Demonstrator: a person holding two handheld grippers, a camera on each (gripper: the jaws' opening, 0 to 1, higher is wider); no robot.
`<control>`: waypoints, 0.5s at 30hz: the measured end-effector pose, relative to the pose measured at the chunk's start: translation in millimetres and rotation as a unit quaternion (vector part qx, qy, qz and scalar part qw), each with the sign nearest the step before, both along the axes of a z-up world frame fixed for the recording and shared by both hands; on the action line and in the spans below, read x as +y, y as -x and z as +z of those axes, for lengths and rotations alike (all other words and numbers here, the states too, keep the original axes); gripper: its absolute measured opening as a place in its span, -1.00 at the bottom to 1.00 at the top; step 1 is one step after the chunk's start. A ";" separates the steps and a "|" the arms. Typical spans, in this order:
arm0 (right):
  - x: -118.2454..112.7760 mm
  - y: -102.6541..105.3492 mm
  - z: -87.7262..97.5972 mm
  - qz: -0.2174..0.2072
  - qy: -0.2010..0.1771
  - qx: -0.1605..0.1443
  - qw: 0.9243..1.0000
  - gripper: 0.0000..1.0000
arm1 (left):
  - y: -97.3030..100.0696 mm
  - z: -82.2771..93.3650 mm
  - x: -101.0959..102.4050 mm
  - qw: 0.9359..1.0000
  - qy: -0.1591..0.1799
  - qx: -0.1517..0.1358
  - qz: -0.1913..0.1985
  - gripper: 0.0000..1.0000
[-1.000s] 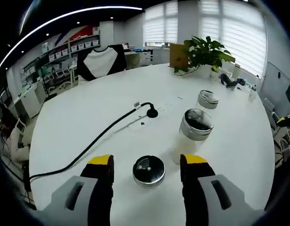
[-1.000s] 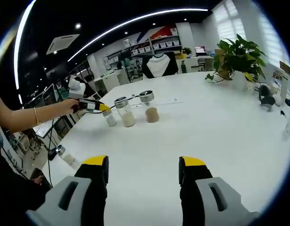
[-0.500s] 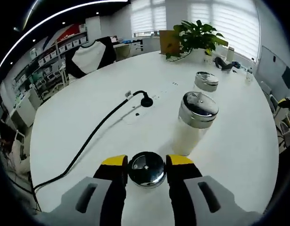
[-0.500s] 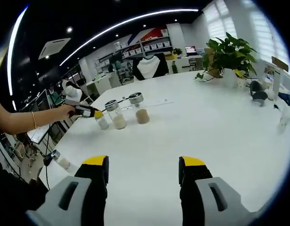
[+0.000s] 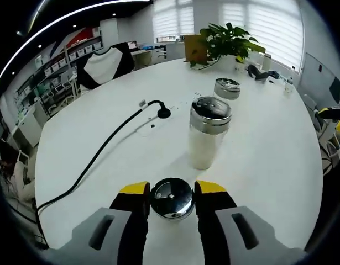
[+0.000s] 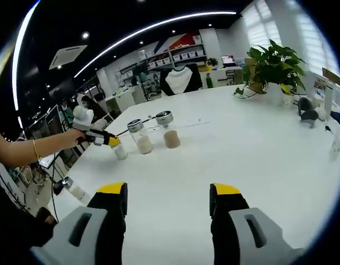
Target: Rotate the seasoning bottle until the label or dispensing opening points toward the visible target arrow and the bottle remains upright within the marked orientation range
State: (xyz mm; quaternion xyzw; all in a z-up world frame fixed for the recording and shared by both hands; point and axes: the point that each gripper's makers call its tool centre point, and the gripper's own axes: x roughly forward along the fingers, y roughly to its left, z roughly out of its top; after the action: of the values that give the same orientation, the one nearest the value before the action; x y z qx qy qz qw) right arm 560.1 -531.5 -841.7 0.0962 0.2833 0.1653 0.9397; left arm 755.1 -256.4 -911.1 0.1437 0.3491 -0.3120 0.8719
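table: white | cable: black | bottle caps: chrome | tongs: yellow-tipped, grey

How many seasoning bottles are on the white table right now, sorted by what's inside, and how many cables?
Bottle with white contents, standing free: 1
Bottle with brown contents: 1
Bottle clamped in the left tool, contents hidden under its metal cap: 1
Black cable: 1
Total: 4 things, 3 of them bottles.

Three bottles in row on table: nearest bottle between left fingers; cable left
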 end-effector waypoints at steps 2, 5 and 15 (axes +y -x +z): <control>1.9 0.4 0.3 0.005 -0.001 -0.001 1.000 0.19 | 9.9 0.7 1.4 1.000 0.003 -0.003 0.001 -0.33; 4.7 1.6 -0.6 0.015 -0.002 0.000 1.000 0.19 | 29.4 1.4 1.1 1.000 0.008 0.000 -0.005 -0.32; 25.6 3.1 -5.3 0.072 -0.005 0.005 0.997 0.18 | 104.5 3.4 5.2 1.000 0.005 -0.005 0.014 -0.32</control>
State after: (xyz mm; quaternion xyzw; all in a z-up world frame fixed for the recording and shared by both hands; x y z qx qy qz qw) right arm 557.0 -506.0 -847.0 0.0806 0.2937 0.2337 0.9234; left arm 650.6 -251.2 -907.7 0.1356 0.3454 -0.3006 0.8786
